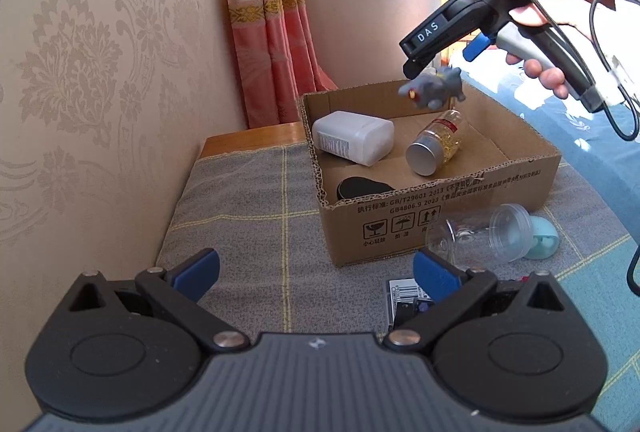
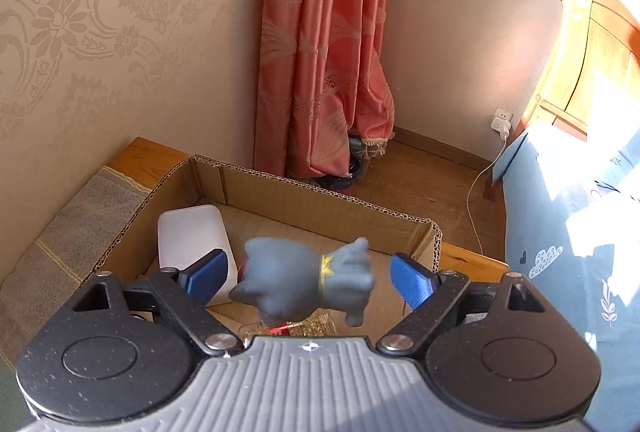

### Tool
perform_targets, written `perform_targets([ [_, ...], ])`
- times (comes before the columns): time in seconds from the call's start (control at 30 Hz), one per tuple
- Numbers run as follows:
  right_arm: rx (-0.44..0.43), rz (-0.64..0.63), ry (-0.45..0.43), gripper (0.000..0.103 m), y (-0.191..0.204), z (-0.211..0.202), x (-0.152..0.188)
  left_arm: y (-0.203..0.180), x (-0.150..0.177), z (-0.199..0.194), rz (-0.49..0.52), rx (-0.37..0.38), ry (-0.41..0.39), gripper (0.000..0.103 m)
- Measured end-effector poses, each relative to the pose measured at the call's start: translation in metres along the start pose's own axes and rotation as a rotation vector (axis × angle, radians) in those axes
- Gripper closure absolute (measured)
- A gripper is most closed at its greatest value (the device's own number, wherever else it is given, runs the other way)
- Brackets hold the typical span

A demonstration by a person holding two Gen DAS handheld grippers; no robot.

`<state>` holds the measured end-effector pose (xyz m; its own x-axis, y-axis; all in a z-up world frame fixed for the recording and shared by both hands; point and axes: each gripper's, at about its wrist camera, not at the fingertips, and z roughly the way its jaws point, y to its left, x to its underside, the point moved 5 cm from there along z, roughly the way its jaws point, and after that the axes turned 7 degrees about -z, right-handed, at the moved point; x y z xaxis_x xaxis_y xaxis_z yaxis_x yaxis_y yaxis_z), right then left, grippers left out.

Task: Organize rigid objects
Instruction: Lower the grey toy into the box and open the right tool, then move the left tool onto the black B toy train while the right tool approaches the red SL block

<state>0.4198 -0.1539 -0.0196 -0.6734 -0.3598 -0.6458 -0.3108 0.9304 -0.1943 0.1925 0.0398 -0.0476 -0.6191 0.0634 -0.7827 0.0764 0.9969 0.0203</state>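
Note:
An open cardboard box (image 1: 440,216) stands on a grey checked cloth. Inside lie a white bottle (image 1: 352,138), a clear bottle of yellow capsules (image 1: 438,144) with a silver cap, and a black round thing (image 1: 362,188). A grey toy figure (image 1: 436,90) is in the air over the box, just under my right gripper (image 1: 440,60), which a hand holds. In the right wrist view the toy (image 2: 304,284) sits between the blue pads (image 2: 412,284) with a gap on each side; my right gripper (image 2: 310,280) is open. My left gripper (image 1: 318,270) is open and empty, low over the cloth before the box.
A clear plastic jar (image 1: 476,236) lies on its side beside a teal round object (image 1: 542,238), right of the box front. A small dark barcoded pack (image 1: 402,294) lies by my left gripper's right finger. Patterned wall on the left, blue bedding (image 2: 560,252) on the right.

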Motion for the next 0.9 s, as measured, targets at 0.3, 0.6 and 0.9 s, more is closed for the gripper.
perform_targets([
  [0.3, -0.017, 0.033, -0.008, 0.000, 0.011, -0.045, 0.029, 0.006, 0.003, -0.011, -0.019, 0.022, 0.001, 0.001],
  [0.6, -0.009, 0.049, -0.010, 0.000, 0.038, -0.116, 0.104, 0.012, 0.005, -0.041, -0.025, 0.016, -0.026, 0.001],
  [0.9, 0.063, 0.034, -0.043, 0.000, 0.040, -0.134, 0.177, 0.016, 0.017, -0.064, -0.047, -0.016, -0.018, 0.001],
])
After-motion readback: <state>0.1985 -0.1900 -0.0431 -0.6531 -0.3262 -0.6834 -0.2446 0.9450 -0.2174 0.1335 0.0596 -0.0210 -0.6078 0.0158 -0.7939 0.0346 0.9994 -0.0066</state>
